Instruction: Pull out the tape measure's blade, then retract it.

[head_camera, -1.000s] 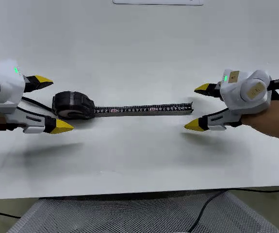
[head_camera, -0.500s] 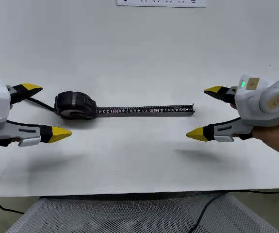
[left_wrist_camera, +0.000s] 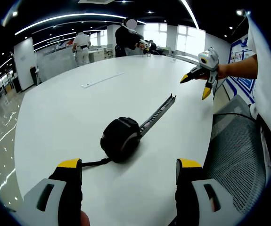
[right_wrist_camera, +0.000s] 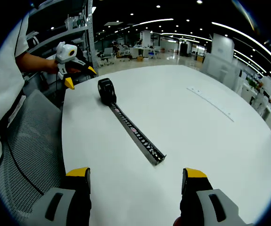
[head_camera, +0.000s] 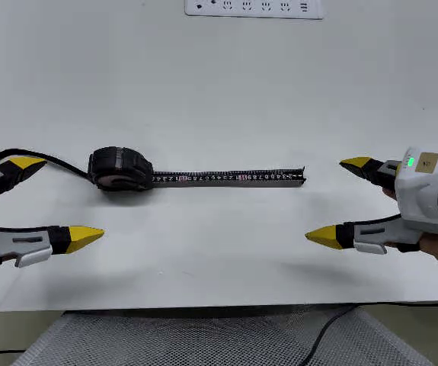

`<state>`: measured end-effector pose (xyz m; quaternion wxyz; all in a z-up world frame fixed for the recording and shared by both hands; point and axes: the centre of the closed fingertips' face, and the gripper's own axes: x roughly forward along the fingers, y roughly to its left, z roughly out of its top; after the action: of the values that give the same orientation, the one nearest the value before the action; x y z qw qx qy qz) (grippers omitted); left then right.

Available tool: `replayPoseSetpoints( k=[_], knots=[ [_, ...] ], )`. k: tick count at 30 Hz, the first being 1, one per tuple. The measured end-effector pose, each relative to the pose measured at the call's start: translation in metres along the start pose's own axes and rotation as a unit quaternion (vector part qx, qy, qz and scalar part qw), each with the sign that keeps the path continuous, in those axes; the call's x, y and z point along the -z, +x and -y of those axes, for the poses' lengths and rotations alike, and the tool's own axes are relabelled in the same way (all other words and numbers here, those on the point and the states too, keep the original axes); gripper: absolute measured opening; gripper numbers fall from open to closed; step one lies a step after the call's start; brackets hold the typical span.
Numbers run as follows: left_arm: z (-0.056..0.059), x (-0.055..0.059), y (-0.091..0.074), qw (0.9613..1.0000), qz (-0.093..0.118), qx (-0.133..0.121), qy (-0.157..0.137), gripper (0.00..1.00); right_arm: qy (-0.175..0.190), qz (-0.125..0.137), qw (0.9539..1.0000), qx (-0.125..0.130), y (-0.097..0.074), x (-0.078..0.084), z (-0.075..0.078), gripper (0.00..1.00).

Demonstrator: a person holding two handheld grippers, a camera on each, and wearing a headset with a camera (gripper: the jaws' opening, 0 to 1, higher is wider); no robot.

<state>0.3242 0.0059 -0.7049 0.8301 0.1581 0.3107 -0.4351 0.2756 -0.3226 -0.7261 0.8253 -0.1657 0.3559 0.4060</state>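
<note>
While tape measure (head_camera: 119, 168) lies on desk (head_camera: 219, 91) w/ blade (head_camera: 226, 178) out toward 3 o'clock, left tongs (head_camera: 65, 197) & right tongs (head_camera: 325, 200) hang wide, empty, prob. set for retraction.

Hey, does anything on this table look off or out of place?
Nothing is spilled or damaged. One oddity: the blade lies pulled out across the table from the tape measure case, with nothing holding it; the left gripper and right gripper hang open, clear of it.

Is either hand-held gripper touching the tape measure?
No, the left hand-held gripper and right hand-held gripper hang open, apart from the tape measure.
</note>
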Motion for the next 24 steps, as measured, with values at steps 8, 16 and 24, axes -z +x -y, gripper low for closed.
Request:
replayPoseSetpoints(
  k=[8,16,24],
  knots=[
    [0.011,0.012,-0.007,0.9998,0.004,-0.008,-0.02,0.81,0.025,0.003,0.9996,0.014,-0.016,0.009,-0.01,0.82],
    [0.021,0.021,-0.012,0.999,0.012,-0.02,-0.037,0.83,0.047,0.017,0.9983,0.03,-0.024,0.013,-0.017,0.87],
    [0.026,0.025,-0.017,0.9957,0.029,-0.017,-0.087,0.88,0.059,0.018,0.9972,0.044,-0.026,0.024,-0.017,0.88]
  ],
)
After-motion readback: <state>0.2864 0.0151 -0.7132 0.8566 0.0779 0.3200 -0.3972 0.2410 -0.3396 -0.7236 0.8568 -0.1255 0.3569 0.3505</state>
